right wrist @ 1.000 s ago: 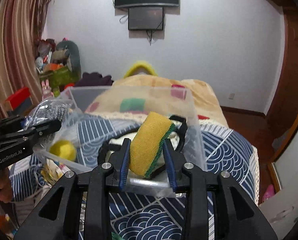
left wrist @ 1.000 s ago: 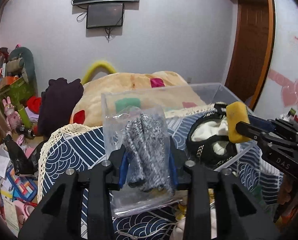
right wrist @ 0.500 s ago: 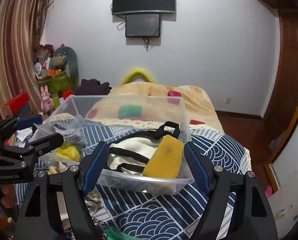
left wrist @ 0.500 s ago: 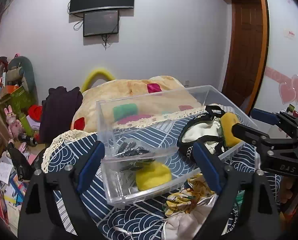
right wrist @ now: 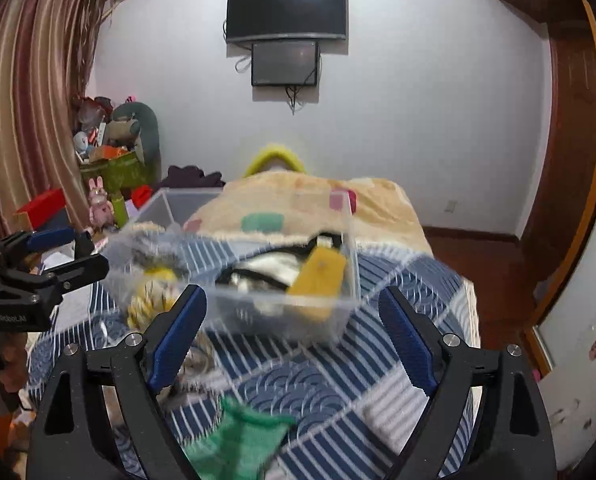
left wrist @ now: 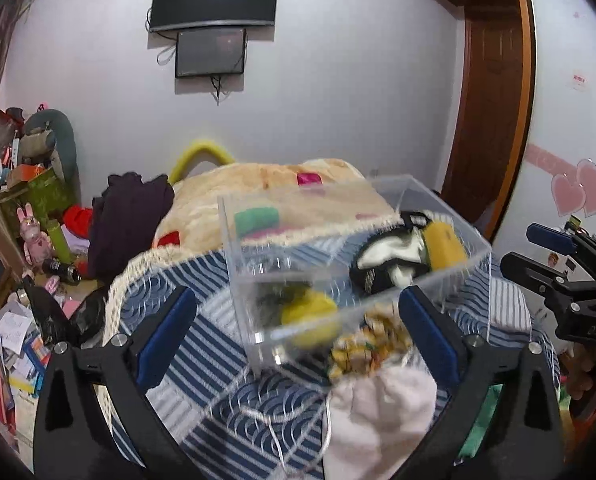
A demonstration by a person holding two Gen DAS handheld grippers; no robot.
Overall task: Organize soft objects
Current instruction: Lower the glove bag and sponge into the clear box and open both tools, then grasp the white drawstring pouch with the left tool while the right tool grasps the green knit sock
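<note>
On the left, the left tongs [left wrist: 298, 328] hang spread wide with nothing between them, the clear bin [left wrist: 437, 196] at their twelve o'clock on the bed [left wrist: 202, 364] and a white cloth bundle [left wrist: 377, 412] lying loose just below at about five o'clock, nearer to these than to the others. To the right, the right tongs [right wrist: 294, 332] are likewise spread and empty, the bin straight ahead with the yellow sponge [right wrist: 321, 276] leaning in its right end. A crumpled green cloth [right wrist: 234, 440] lies at their six o'clock, probably their next pick.
</note>
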